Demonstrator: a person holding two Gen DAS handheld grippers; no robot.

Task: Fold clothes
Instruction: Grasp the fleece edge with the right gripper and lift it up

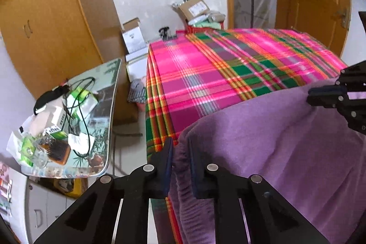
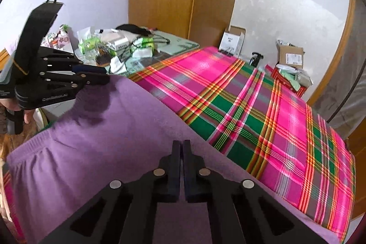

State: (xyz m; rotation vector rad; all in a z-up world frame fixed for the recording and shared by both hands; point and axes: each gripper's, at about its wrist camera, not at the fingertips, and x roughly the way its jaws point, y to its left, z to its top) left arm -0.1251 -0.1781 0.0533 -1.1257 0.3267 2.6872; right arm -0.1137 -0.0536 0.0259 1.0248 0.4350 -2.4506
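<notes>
The black fingers [image 1: 168, 157] of the left gripper [image 1: 179, 166] are closed on a gathered, ribbed edge of the soft purple knit garment [image 1: 263, 129], a bunch of cloth pinched between them. The right gripper [image 2: 182, 166] has its fingers [image 2: 175, 161] pressed nearly together on another part of the same edge; the fabric between them must be thin, since hardly any gap shows. Each gripper also appears in the other's view, left gripper at the far left, right gripper at the far right, both holding the cloth's upper edge.

The step in hand looks like the lift and spread: the garment is held up by two points along one edge, stretched between the grippers, with its body draping down toward the bed covered in a pink, green and orange plaid sheet [image 2: 263, 106]. The next move probably calls for carrying the edge out over the sheet and lowering it flat, keeping both grips level so the cloth lands without creases (an uneven drop would bunch it).

The garment is fleecy, plain purple, with an elastic gathered band along one side. It hangs over the near part of the bed, well apart from the cluttered glass-topped counter [image 1: 109, 106] at the left.
</notes>
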